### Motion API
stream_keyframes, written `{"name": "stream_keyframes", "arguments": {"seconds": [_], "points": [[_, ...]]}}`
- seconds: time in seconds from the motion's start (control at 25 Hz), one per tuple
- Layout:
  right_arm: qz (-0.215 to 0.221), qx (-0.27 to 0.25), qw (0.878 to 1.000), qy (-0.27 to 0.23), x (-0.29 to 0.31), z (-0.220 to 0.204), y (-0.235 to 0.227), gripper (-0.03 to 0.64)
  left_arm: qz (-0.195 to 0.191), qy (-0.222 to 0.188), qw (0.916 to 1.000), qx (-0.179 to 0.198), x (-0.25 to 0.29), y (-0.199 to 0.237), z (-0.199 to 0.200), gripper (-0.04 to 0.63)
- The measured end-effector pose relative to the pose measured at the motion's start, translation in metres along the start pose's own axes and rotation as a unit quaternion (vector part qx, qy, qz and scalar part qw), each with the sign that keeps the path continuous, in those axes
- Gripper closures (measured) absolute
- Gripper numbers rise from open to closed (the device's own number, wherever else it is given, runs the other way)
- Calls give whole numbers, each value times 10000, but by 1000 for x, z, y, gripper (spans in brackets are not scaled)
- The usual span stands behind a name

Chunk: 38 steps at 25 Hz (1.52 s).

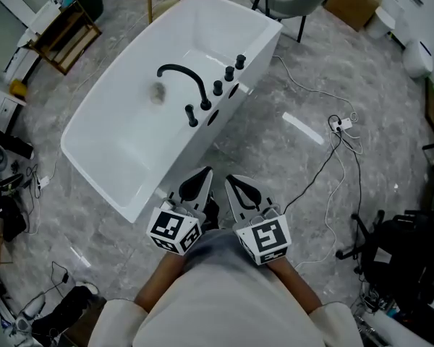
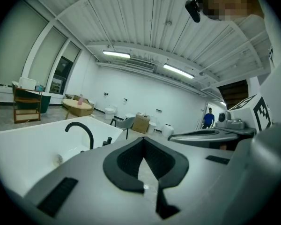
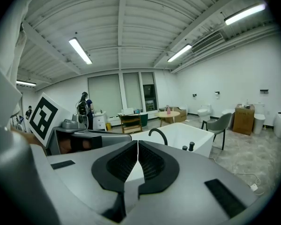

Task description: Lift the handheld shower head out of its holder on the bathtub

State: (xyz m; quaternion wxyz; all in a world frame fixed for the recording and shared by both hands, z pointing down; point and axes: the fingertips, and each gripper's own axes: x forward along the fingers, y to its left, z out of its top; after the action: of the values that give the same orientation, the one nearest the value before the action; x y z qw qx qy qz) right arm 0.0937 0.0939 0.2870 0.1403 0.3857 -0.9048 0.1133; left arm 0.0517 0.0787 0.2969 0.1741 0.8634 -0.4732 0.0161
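Near the white bathtub [image 1: 130, 143], we hold the left tool [image 1: 201, 179] and the right tool [image 1: 235, 183] side by side, both closed, empty and clear of its rim.

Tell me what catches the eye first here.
A white freestanding bathtub fills the middle of the head view, with a black arched spout rising from its right-hand rim. Below it, the left gripper and right gripper sit side by side, both shut and empty, pointing at the tub.
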Motion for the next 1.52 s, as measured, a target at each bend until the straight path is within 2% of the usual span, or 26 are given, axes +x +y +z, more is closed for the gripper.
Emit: {"name": "stream_keyframes", "arguments": {"seconds": [0.36,0.56,1.04,1.2,1.32,1.52], "points": [[213,261,9993,186,75,16,7,597,-220,118,9995,-202,12,69,11,591],[233,256,9991,232,110,23,16,597,-209,77,9994,-270,12,107,18,591],[32,208,9995,252,134,27,15,597,-210,28,9990,-395,14,136,21,591],[21,279,9994,205,143,28,11,597,-98,110,9991,-406,20,145,18,591],[94,312,9993,201,153,29,5,597,11,12,9989,-466,25,152,19,591],[173,412,9986,275,173,30,-14,597,468,-153,9984,-284,38,171,22,591]]}}
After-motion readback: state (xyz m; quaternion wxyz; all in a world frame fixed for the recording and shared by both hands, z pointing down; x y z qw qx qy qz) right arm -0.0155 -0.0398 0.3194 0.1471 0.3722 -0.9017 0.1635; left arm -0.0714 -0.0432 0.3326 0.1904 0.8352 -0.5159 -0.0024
